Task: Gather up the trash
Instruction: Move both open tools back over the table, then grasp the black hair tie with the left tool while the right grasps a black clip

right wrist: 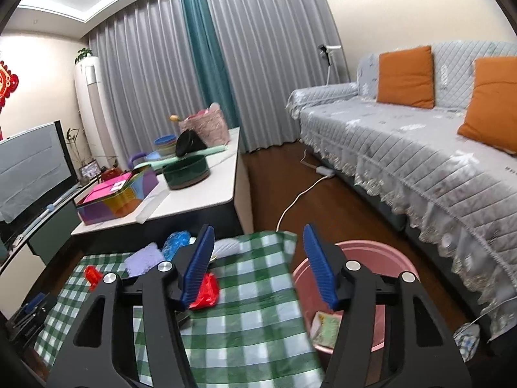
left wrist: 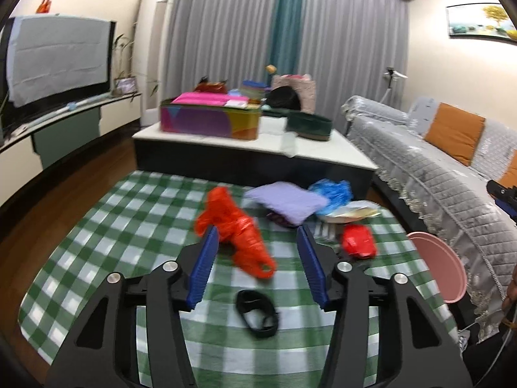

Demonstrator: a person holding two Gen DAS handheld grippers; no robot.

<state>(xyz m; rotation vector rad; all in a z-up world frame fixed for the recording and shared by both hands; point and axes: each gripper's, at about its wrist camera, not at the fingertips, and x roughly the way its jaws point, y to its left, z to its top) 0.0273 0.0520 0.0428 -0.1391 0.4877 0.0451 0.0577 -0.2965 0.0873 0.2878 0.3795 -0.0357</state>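
On the green-checked tablecloth [left wrist: 129, 226] lies a crumpled orange plastic bag [left wrist: 239, 226]. My left gripper [left wrist: 257, 230] is open around it; the bag lies near the left pad, with no pad pressing on it. A small red wrapper [left wrist: 358, 241] lies just right of the right finger, and a black band [left wrist: 257, 313] lies nearer the camera. My right gripper [right wrist: 258, 227] is open and empty above the cloth's right edge, beside the pink bin [right wrist: 371, 258], which holds a pale paper scrap [right wrist: 326, 326]. The red wrapper [right wrist: 206, 291] shows behind its left finger.
A purple cloth [left wrist: 287, 200], a blue plastic bag [left wrist: 332, 192] and a foil packet [left wrist: 349, 213] lie at the cloth's far side. Beyond stands a low table [left wrist: 323, 152] with a colourful box [left wrist: 210, 121] and a green bowl [left wrist: 308, 126]. A grey sofa [right wrist: 420, 148] runs along the right.
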